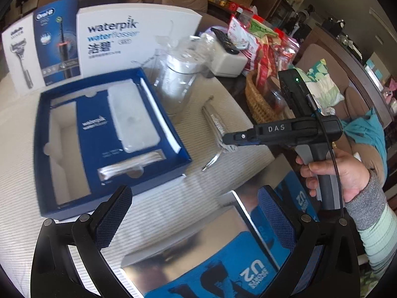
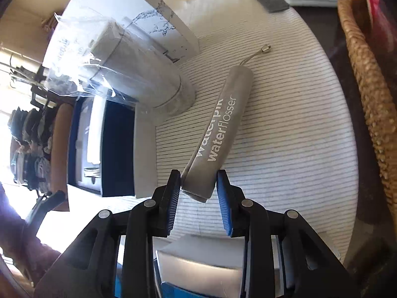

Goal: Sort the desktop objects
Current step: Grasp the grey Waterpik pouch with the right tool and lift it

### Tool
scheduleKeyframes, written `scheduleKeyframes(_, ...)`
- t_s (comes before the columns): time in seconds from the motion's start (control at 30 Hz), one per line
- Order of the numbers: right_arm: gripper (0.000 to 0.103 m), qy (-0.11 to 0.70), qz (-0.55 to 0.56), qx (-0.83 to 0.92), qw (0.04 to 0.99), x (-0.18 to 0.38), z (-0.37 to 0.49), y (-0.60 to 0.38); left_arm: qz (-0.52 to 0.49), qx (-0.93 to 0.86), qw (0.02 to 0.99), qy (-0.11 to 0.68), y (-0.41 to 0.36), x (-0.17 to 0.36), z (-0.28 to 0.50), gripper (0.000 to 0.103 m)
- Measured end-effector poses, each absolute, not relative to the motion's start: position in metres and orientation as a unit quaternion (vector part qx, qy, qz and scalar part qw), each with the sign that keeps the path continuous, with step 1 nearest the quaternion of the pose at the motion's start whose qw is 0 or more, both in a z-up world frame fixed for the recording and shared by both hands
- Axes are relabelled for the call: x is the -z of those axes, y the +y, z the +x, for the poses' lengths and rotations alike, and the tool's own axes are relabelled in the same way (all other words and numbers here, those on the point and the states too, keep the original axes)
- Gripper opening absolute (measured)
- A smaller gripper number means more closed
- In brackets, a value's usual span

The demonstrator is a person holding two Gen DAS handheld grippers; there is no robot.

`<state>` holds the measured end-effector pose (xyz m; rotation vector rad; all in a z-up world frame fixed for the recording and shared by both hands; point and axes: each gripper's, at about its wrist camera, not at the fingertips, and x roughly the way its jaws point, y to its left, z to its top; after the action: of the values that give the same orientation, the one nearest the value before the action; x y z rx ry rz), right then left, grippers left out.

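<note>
Right wrist view shows a grey pouch (image 2: 218, 134) lying on the striped mat (image 2: 285, 129). White words run along it and a thin cord with a metal tip (image 2: 266, 48) comes out of its far end. The right gripper (image 2: 198, 193) has its two blue pads on the near end of the pouch, one on each side, squeezing it. Just left of the pouch stands a clear tank (image 2: 139, 74) wrapped in plastic. Left of that is the open blue box (image 2: 104, 146). A basket (image 2: 367, 94) sits at the right edge, well apart from the pouch.

Left wrist view shows the same pouch (image 1: 218, 129) in the middle of the mat (image 1: 173, 211), between the blue box (image 1: 104, 136) and the basket (image 1: 260, 99). A hand (image 1: 332, 171) holds the right gripper (image 1: 229, 139) by its handle. The left gripper (image 1: 196, 211) is spread wide, with nothing between its pads. It hangs over a shiny box with a blue picture (image 1: 218, 260). Behind the blue box stand three tall cartons (image 1: 99, 39).
</note>
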<state>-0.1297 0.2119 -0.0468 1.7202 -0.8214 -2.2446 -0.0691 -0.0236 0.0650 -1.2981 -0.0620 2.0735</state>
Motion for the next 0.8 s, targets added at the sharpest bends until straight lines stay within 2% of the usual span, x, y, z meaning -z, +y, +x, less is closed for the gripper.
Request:
scheduleKeyframes(0.17, 0.028, -0.356, 0.543, 0.749, 0.134, 0.037, -0.122, 0.228, -0.548, -0.713, 0.397, -0.181, -0.016, -0.051, -0.076, 0.103)
scheduleKeyframes(0.3, 0.027, -0.390, 0.513, 0.746, 0.168, 0.016, -0.108, 0.229, -0.560, -0.673, 0.399, -0.273, -0.017, -0.042, -0.085, 0.103)
scheduleKeyframes(0.5, 0.025, -0.401, 0.499, 0.743, 0.197, -0.006, -0.099, 0.215, -0.605, -0.580, 0.372, -0.398, -0.003, -0.005, -0.085, 0.103)
scheduleKeyframes(0.8, 0.025, -0.381, 0.497, 0.757, 0.186, -0.020, -0.058, 0.241, -0.582, -0.498, 0.317, -0.559, 0.005, 0.029, -0.048, 0.103)
